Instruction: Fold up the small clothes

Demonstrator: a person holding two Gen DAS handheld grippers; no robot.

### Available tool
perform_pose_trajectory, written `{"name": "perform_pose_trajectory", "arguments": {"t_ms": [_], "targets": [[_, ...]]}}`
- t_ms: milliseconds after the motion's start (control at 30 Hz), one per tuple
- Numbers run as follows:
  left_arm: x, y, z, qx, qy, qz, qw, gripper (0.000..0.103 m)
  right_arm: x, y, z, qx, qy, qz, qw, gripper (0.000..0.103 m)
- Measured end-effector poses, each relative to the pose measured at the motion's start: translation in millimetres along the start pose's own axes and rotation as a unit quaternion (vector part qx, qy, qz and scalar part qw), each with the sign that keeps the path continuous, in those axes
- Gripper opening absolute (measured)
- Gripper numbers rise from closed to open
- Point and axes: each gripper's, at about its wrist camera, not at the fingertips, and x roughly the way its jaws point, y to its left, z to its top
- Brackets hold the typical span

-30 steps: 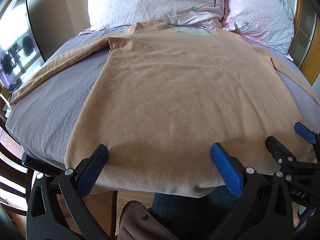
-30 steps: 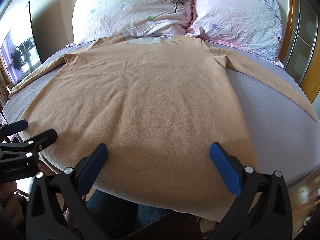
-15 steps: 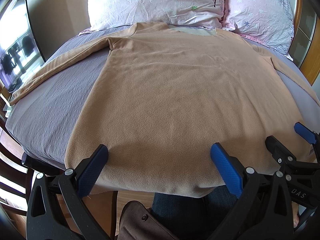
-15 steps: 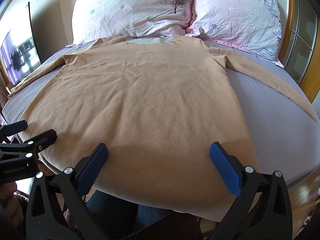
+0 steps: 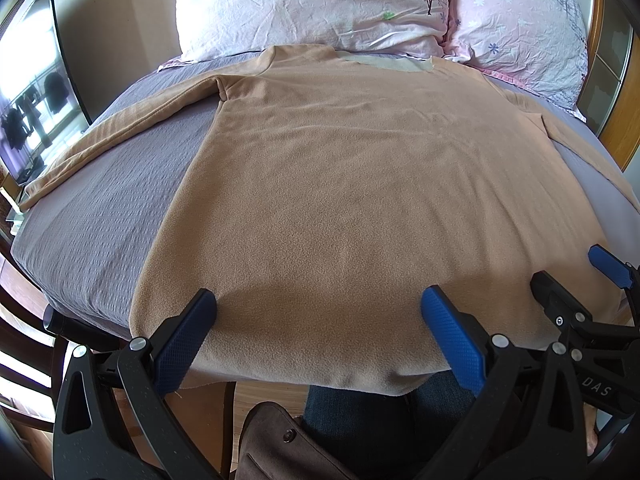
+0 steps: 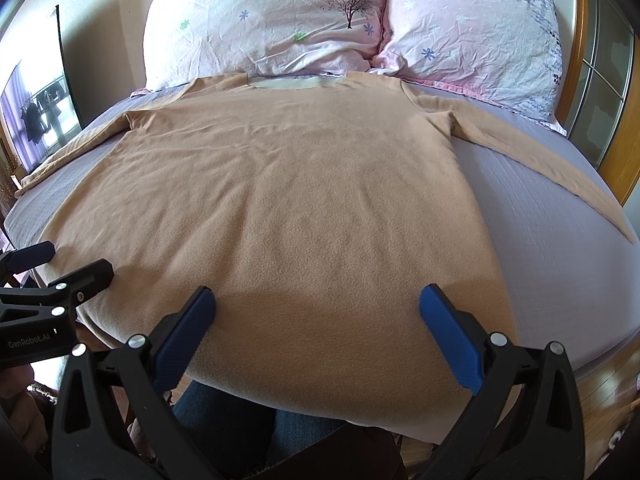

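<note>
The tan fleece shirt [image 5: 344, 184] lies flat on the bed [image 5: 100, 216], hem over its near edge; soft, light, floppy, likely best pinched at the hem corners; left gripper [image 5: 318, 316] and right gripper [image 6: 316, 312] gape wide, empty.

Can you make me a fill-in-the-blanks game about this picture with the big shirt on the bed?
1. The tan shirt lies spread flat on the ____ bedsheet.
2. Past the shirt's collar, ____ flowered pillows lean at the head of the bed.
3. Both sleeves are stretched ____, not folded in.
4. The left tongs and right tongs both have ____ pads, and both are open.

Missing words: purple; two; out; blue
</note>
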Motion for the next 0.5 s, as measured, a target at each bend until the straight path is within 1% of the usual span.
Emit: {"name": "perform_pose_trajectory", "arguments": {"t_ms": [500], "targets": [[-0.1,0.0,0.0,0.000,-0.001,0.000,1.0000,0.102,0.4,1.6,-0.3,0.000,-0.002,0.000,1.000,0.101]]}}
